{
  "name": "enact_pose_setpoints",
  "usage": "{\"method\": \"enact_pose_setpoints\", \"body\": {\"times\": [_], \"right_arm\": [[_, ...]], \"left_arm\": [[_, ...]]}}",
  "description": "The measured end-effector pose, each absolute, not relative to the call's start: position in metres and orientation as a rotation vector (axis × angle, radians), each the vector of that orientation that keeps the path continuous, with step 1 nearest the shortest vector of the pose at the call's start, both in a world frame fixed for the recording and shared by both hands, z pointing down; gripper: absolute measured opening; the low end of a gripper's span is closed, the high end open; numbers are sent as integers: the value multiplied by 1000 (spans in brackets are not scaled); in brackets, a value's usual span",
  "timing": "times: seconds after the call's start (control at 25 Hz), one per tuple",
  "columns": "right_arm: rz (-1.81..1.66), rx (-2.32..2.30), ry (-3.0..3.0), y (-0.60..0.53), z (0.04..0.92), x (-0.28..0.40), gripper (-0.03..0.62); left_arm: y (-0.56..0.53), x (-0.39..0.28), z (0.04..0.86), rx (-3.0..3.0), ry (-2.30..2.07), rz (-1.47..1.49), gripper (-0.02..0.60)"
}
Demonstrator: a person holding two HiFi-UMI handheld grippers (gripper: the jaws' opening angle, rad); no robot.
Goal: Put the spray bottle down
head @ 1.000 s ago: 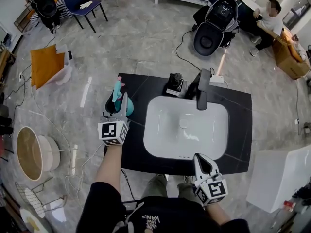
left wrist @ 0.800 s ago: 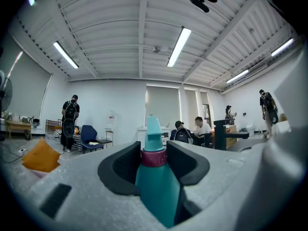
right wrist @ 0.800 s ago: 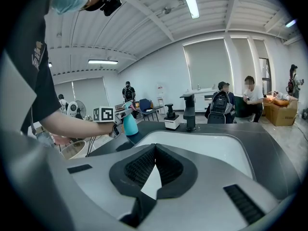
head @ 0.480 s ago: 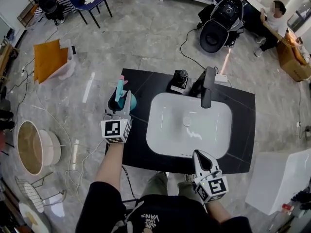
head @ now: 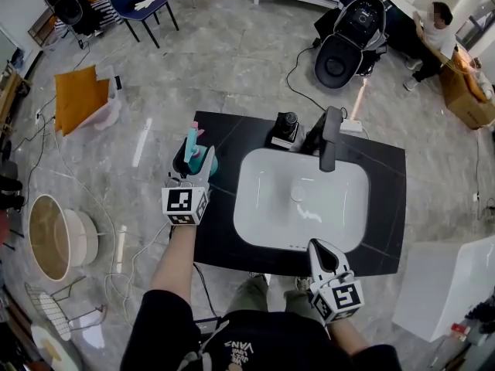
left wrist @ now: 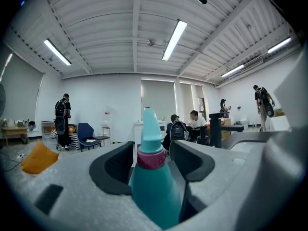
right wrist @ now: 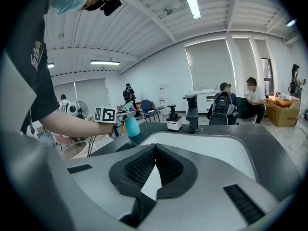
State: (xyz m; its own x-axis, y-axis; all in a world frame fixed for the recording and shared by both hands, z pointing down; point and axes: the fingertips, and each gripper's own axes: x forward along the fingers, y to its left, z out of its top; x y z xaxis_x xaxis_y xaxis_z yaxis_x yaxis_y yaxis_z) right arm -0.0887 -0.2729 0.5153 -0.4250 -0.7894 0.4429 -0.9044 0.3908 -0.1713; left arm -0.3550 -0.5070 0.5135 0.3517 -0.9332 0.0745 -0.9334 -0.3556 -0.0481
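Left gripper [head: 194, 170] with spray bottle [left wrist: 153, 189]. The bottle stands upright between the two jaws, long axis vertical, sprayer head [left wrist: 149, 124] uppermost and base down on the counter [head: 224, 242]. From along the jaws the head shows as a narrow edge; which way its nozzle faces cannot be told. The jaws are opening: a slim gap shows on each side of the collar [left wrist: 151, 159], so the pads [left wrist: 118, 165] flank the neck without pressing it.

Body: smooth teal plastic, conical, widest low down and tapering to the neck. Collar: a short magenta ring. Head: paler teal, tall and thin. The pads are dark, matte and scooped inward, set in pale grey, grainy jaw shells. Behind the jaws sits the marker cube [head: 184, 205], white with black squares.

Beyond the gripper's right jaw lies the sink [head: 267, 207], a glossy white rounded-rectangle basin sunk into the black counter, whose surface carries fine pale veins. A black, angular faucet [head: 328, 137] rises at the basin's far rim.

Right gripper [right wrist: 154, 150]: its ribbed dark pads meet at the tips with nothing between them. It hangs at the counter's near edge, well apart from the bottle, basin ahead of its tips.
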Motion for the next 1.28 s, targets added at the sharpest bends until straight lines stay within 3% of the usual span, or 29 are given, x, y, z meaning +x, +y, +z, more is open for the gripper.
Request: {"method": "enact_pose_setpoints", "body": {"times": [0.2,0.48,1.12,1.28], "right_arm": [[568,1492,-2369,-270,515,-89,0],[549,1465,-2401,-269,511,-90,0],[499,1303,-2512,-249,502,-77,0],[474,1240,-2554,-240,497,-70,0]], "left_arm": [[-507,-353,513,2579,-1760,146,342],[-498,-357,511,2569,-1759,161,397],[-420,-363,490,2456,-1880,229,399],[-389,-359,482,2427,-1924,249,365]]}}
